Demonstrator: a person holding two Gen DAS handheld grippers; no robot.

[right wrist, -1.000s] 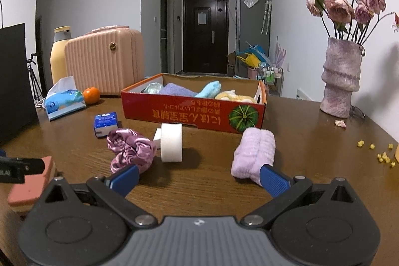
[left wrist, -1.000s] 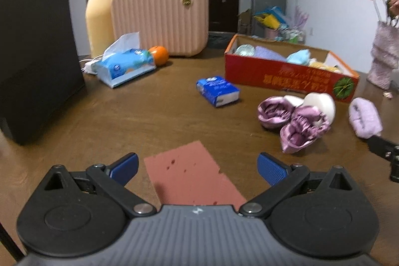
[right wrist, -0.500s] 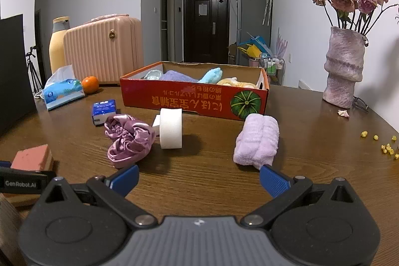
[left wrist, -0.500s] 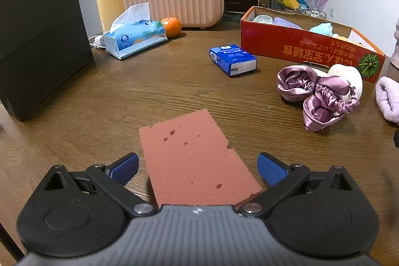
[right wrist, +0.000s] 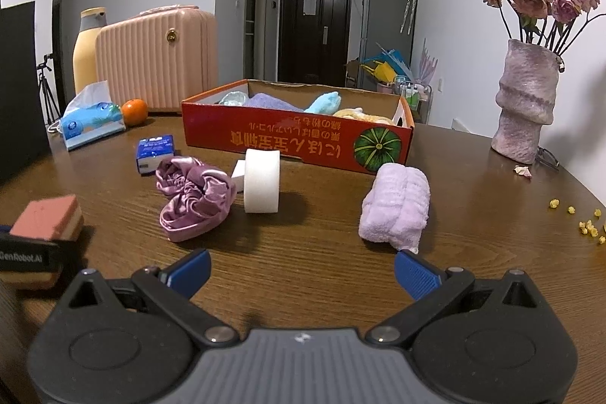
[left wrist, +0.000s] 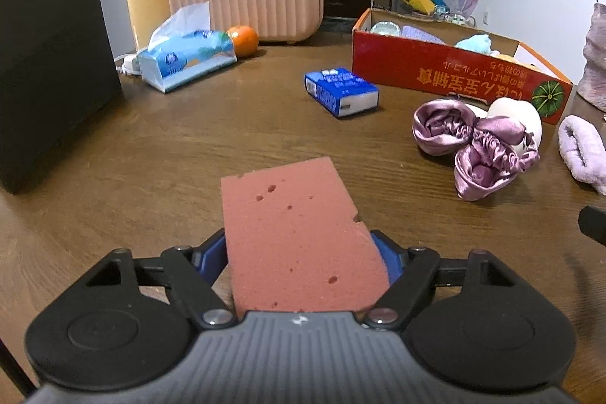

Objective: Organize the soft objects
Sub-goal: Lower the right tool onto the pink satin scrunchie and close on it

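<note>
While my left gripper [left wrist: 301, 254] is closing, its blue pads touch both sides of the pink sponge [left wrist: 299, 237] lying on the table [left wrist: 151, 154]. My right gripper [right wrist: 301, 271] hovers wide open, empty, near the lilac towel [right wrist: 395, 207].
</note>
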